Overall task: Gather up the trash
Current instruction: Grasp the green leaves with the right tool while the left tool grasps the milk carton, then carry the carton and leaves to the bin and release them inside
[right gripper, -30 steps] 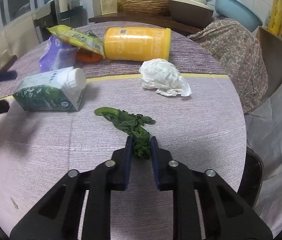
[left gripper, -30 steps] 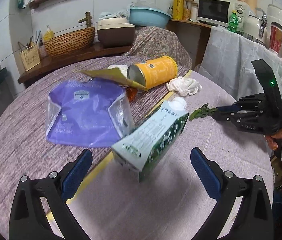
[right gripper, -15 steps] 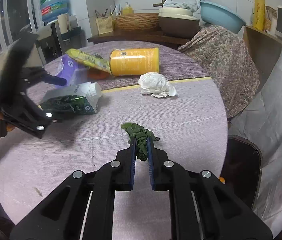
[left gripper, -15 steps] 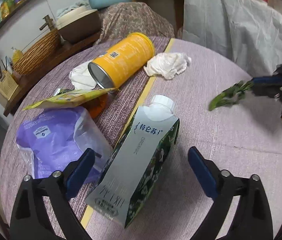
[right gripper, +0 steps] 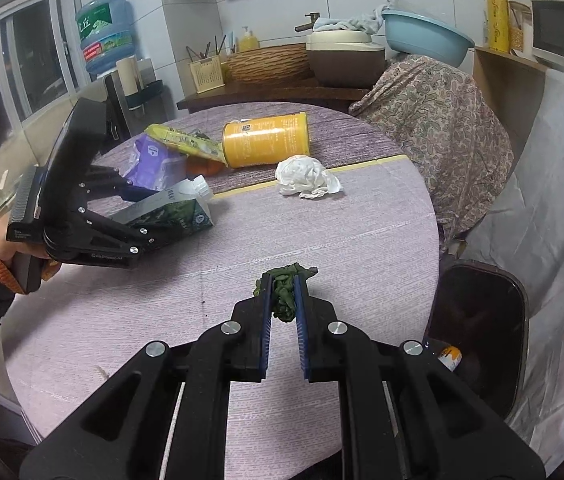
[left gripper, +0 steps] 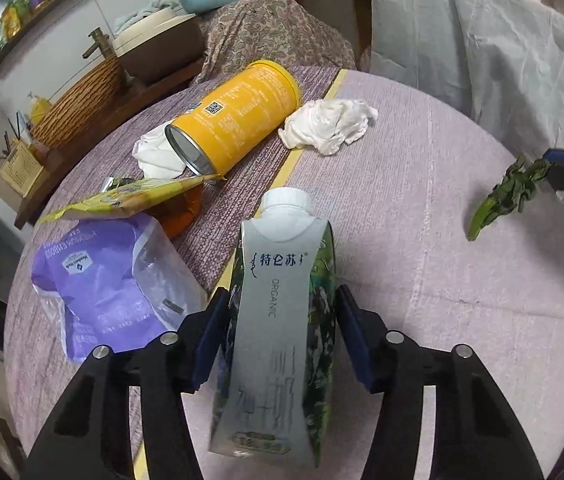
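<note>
— Carton [left gripper: 278, 320] first: where is it, and what have your fingers got on it?

— It lies on its side on the round table [left gripper: 462, 304], cap pointing away from me, just beside the purple pouch [left gripper: 110, 284]. My left gripper [left gripper: 280, 336] straddles its waist and the jaws are closing, carton between them. The blue pads look right at its sides, though I would not call that a firm grip yet.

— How do you reckon it will handle?

— Light, I'd judge, if it is empty, which I cannot see. Thin card walls, so it should dent rather than slip. The printed skin looks smooth, so I would take it across the flat broad faces at mid-body, not near the tapered shoulder by the white cap, where the pads could slide off.

— And your other hand?

— My right gripper [right gripper: 282, 300] is nearly closed, pinched on a limp green vegetable scrap [right gripper: 284, 294], held clear of the cloth. It is soft, weighs almost nothing, and droops past the fingertips, so only the squeeze keeps it.

— Where would it go?

— A dark bin [right gripper: 478, 332] sits below the table's edge, near that gripper. The yellow can [left gripper: 238, 120] and crumpled tissue [left gripper: 328, 126] wait farther back.
</note>
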A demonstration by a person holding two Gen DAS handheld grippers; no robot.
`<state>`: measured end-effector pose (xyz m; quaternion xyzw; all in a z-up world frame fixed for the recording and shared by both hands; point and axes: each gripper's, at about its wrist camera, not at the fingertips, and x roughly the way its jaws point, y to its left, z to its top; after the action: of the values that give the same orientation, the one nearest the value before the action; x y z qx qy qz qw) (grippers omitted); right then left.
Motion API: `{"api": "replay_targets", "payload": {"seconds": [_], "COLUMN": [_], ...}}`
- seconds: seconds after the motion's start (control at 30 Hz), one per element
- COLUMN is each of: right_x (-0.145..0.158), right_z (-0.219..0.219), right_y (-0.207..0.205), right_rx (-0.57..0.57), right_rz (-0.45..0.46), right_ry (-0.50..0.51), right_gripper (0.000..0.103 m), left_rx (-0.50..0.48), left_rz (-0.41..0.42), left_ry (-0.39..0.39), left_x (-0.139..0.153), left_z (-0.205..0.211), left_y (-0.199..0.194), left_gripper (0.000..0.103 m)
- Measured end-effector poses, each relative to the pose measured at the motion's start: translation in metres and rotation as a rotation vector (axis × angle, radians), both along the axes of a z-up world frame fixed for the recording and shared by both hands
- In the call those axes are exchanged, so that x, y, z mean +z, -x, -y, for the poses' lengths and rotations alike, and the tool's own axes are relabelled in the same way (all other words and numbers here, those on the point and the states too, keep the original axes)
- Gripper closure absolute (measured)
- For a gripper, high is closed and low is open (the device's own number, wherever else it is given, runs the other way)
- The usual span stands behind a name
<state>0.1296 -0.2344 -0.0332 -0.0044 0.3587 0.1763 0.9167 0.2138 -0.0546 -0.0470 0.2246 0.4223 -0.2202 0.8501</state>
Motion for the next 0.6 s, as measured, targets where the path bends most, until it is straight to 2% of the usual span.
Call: {"api": "replay_targets", "payload": {"seconds": [0.07,0.13,0.27,0.47,0.6], "right_x": [0.0,0.0,0.0,-0.003,-0.003], "right_z": [0.004,0.006,0.012,0.02,0.025], "right_y": [0.003,0.007,0.011,0.016,0.02], "right_rx": [-0.003,-0.009,-0.015,-0.03,-0.034], "right_rz": [0.002,0.005,0.005,0.002,0.003], "right_ry": [-0.014,-0.022,-0.034,-0.057,-0.067], "right_gripper": [0.091,0.091,0.091,0.091,0.091], "left_rx": [-0.005,-0.014,-0.049,-0.068,-0.054], "left_rz": [-0.011,-0.008,0.011,-0.057,-0.074], "left_ry": [0.032,0.032,-0.034,-0.127,-0.103], "left_x": [0.001,-0.001,-0.003,-0.014,-0.014], "left_z": [0.002,0.008,0.026,0.042,0.045], "left_y": [0.006,0.013,0.02,0.006,-0.001], "left_gripper": [0.05,0.05,0.05,0.049,0.049]}}
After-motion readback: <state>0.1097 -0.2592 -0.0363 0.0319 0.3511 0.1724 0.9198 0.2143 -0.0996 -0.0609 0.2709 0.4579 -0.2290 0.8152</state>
